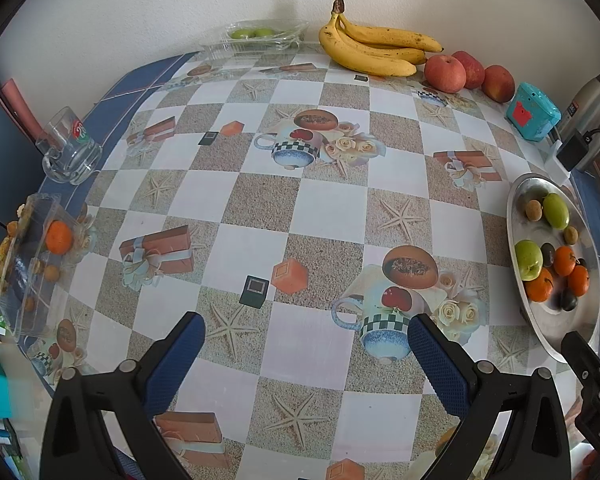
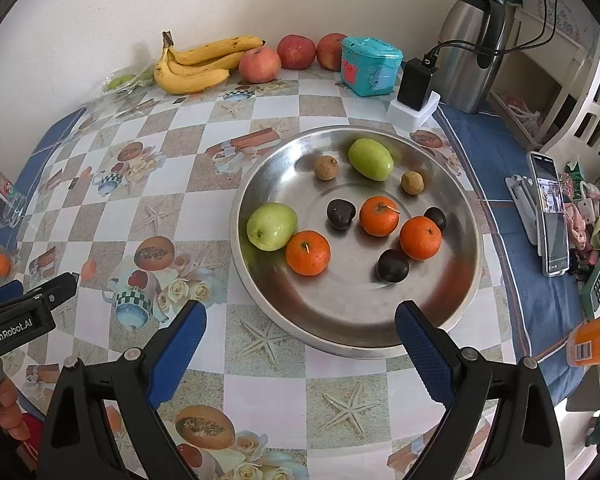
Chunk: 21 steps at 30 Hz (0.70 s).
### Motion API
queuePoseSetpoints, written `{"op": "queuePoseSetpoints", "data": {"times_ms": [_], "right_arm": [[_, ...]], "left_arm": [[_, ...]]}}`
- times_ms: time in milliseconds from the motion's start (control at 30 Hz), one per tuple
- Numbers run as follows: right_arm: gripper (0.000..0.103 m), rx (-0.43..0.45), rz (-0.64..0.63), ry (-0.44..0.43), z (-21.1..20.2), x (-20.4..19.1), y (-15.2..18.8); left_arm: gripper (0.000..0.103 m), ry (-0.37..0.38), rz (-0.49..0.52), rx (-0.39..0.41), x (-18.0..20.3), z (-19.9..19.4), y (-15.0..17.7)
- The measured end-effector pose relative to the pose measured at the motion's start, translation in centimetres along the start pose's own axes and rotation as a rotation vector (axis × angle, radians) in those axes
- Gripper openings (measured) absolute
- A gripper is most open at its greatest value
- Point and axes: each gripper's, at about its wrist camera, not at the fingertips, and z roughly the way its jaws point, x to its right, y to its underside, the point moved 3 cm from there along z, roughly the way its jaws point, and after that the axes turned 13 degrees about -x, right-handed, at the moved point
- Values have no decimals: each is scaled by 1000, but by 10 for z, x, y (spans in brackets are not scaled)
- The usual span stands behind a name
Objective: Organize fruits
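While the fruit sits sorted only in part, most of it lies in the steel dish (image 2: 452,300) at the right side of the table (image 2: 260,364): three oranges (image 2: 308,253), two green fruits (image 2: 271,226), three dark plum-like fruits (image 2: 341,213) and two small brown ones (image 2: 325,167), all loose and mostly apart, though the nearest orange touches the green fruit at the dish's left rim. Along the far wall a bunch of bananas (image 2: 196,65) lies beside three red apples (image 2: 259,65), with a teal tin (image 2: 370,66) just right of them. At the table's left edge a clear plastic box (image 1: 32,256) holds one more orange (image 1: 59,237); the smaller pieces in it are too distorted to name, perhaps small fruits. Another clear tray (image 1: 256,36) by the wall holds two green fruits.

Nearer the viewer, the right gripper (image 2: 300,330) hangs over the table just short of the dish, its blue-padded fingers spread wide with nothing between them. Over the bare checked cloth at the table's middle, the left gripper (image 1: 306,332) is likewise spread and empty. A glass mug (image 1: 70,148) stands at the far left, and a steel thermos (image 2: 472,40) with a black charger (image 2: 416,80) stands at the back right. Beyond the dish, a phone (image 2: 550,212) lies propped on the blue cloth.
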Motion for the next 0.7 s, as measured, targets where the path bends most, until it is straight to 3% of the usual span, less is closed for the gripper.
{"op": "queuePoseSetpoints", "data": {"times_ms": [700], "right_arm": [[96, -6, -2, -24, 0, 1, 0]], "left_arm": [[103, -2, -1, -2, 0, 1, 1]]}}
